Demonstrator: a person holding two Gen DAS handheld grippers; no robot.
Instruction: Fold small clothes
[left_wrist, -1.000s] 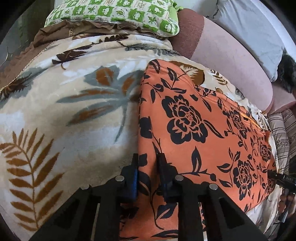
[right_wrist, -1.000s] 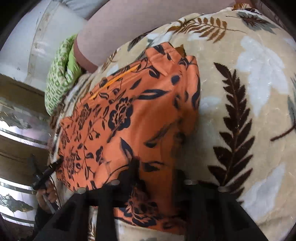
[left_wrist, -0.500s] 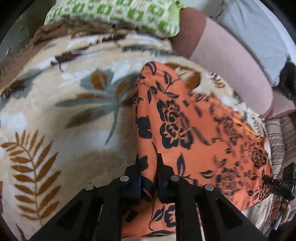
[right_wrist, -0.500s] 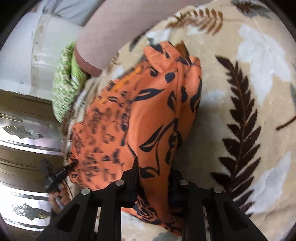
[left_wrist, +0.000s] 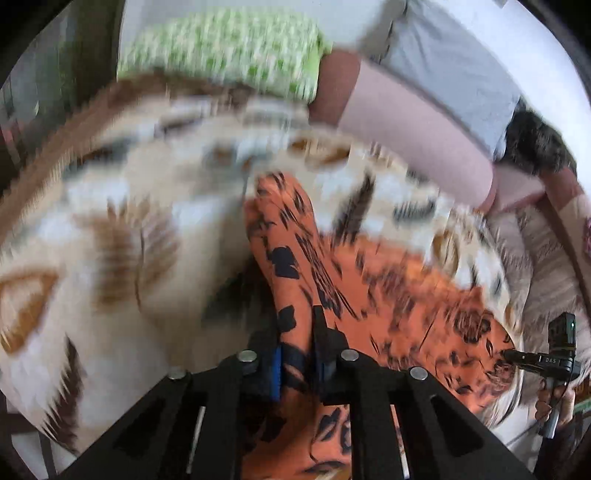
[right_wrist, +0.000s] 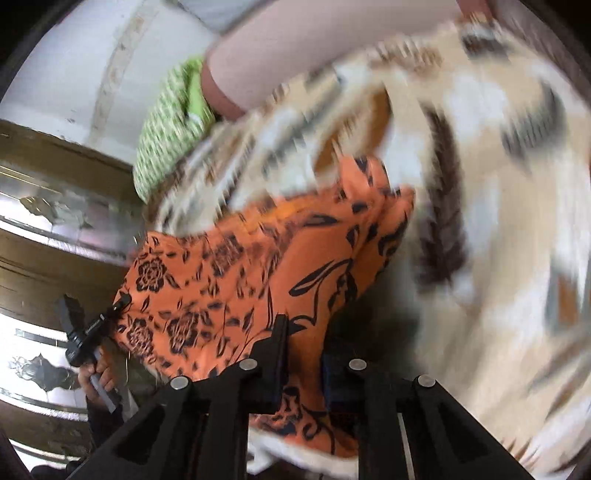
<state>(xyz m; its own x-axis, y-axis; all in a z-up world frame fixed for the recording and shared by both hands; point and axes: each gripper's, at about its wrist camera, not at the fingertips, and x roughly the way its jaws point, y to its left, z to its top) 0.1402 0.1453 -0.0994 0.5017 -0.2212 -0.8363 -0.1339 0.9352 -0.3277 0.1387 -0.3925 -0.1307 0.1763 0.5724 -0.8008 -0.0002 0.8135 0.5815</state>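
Lifting the orange floral garment off the bed blanket, we pinch an edge in each hand-held gripper, left and right; keep both corners level, carry evenly over.

My left hand-held gripper pinches a raised fold of the orange floral garment; fabric sits between both fingers. Garment drapes right across the leaf-print blanket, heavily blurred. Green pillow at top. My right hand-held gripper grips the garment's far right edge.
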